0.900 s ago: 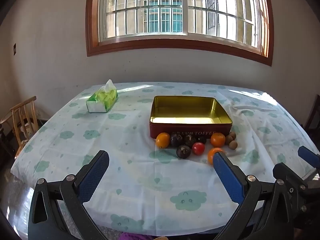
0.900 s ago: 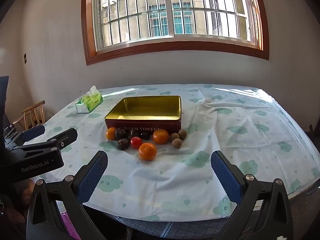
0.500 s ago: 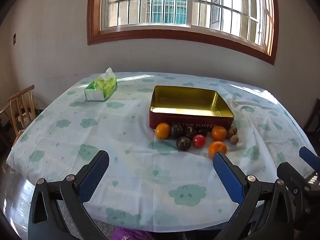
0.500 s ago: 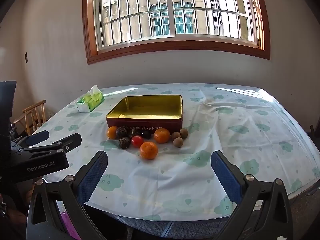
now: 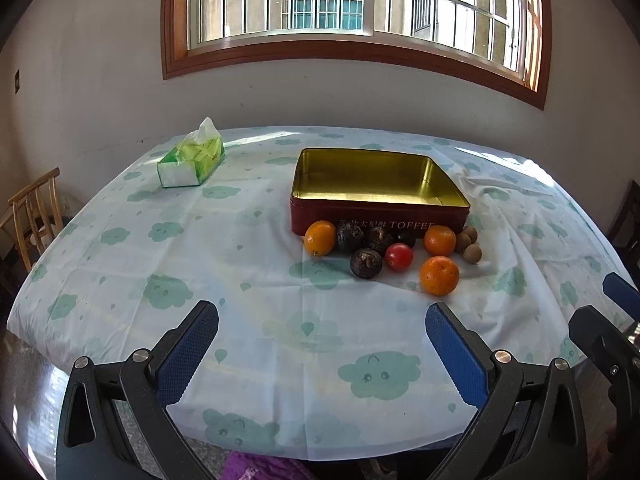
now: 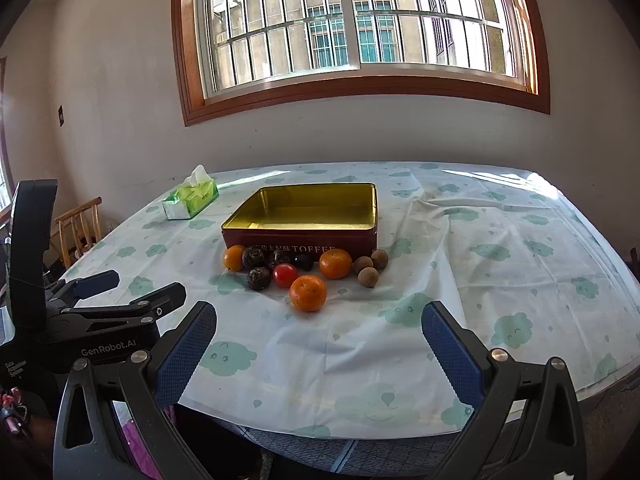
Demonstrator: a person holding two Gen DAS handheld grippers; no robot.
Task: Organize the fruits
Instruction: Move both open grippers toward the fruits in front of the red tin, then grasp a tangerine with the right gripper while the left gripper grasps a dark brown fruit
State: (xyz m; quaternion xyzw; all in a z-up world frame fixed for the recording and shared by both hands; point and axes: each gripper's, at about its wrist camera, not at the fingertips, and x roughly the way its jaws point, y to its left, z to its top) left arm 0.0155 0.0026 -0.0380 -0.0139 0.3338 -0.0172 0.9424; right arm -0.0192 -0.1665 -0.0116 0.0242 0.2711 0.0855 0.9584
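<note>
Both claws gape wide and hold nothing: the left claw (image 5: 322,338) and right claw (image 6: 319,336) sit low in frame over the bench's (image 5: 120,280) near edge. Mid-frame, oranges (image 5: 439,275), a tomato (image 5: 399,257) and dark fruits (image 5: 365,263) cluster before the toffee tin (image 5: 380,216).

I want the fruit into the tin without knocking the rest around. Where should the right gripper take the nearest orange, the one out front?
Probably across its widest middle, one finger on each side, coming down from the near side. The nearest orange is round and sits apart from the red tomato. The open right gripper already faces it; the tin lies behind.
</note>
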